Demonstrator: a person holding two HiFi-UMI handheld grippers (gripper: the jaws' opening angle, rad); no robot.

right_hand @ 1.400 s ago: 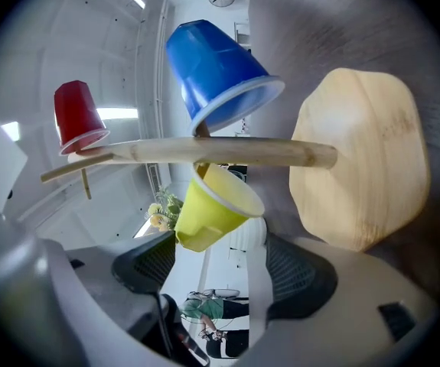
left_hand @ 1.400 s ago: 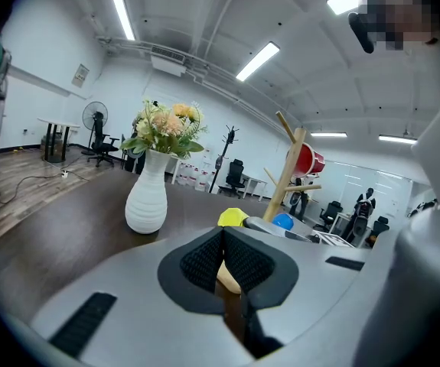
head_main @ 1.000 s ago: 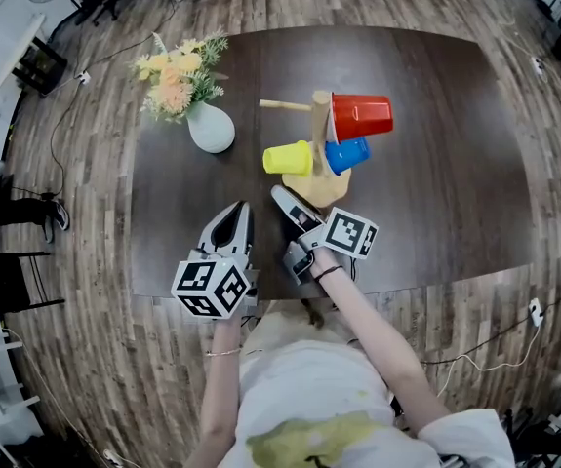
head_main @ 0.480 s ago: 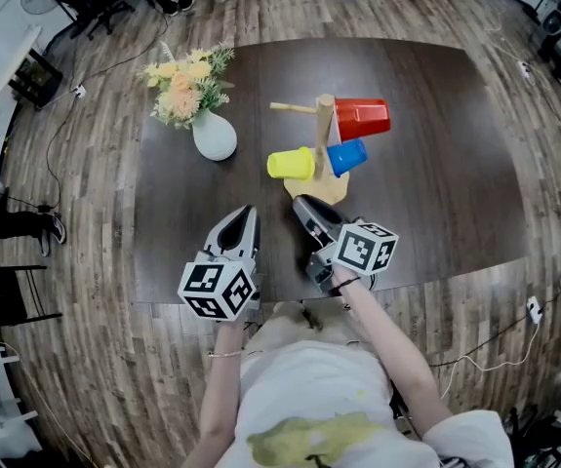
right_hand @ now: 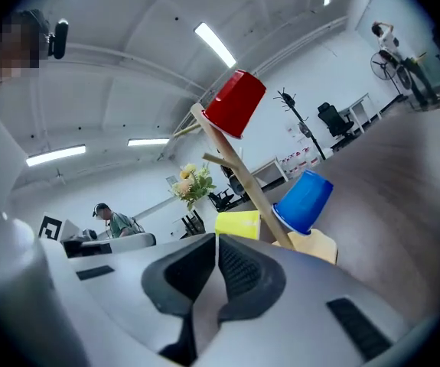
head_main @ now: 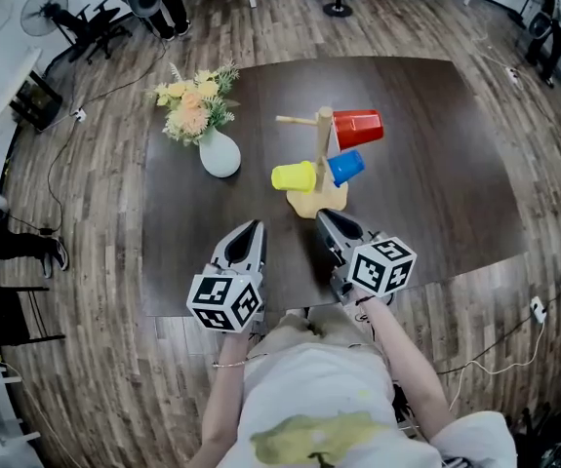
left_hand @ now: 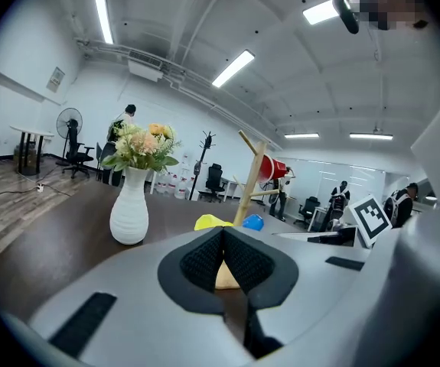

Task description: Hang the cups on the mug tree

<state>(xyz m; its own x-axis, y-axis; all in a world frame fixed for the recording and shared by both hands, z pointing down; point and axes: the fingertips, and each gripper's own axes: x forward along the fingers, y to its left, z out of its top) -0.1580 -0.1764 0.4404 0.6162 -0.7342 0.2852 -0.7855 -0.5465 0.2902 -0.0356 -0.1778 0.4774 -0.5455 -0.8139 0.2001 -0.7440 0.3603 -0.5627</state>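
Red cup [head_main: 358, 129], yellow cup [head_main: 293, 175] and blue cup [head_main: 345, 167] hang on the tree [head_main: 323, 136], so hanging appears complete; left gripper [head_main: 251, 227] is closed empty, right gripper [head_main: 326, 218] has just closed empty; next, withdraw both.

A wooden mug tree [head_main: 324, 144] stands upright on its flat base near the middle of the dark worktop [head_main: 436, 203]. A red cup [head_main: 358, 129] hangs high, a blue cup [head_main: 345, 167] lower on the same side, a yellow cup [head_main: 293, 176] opposite; one upper peg is bare
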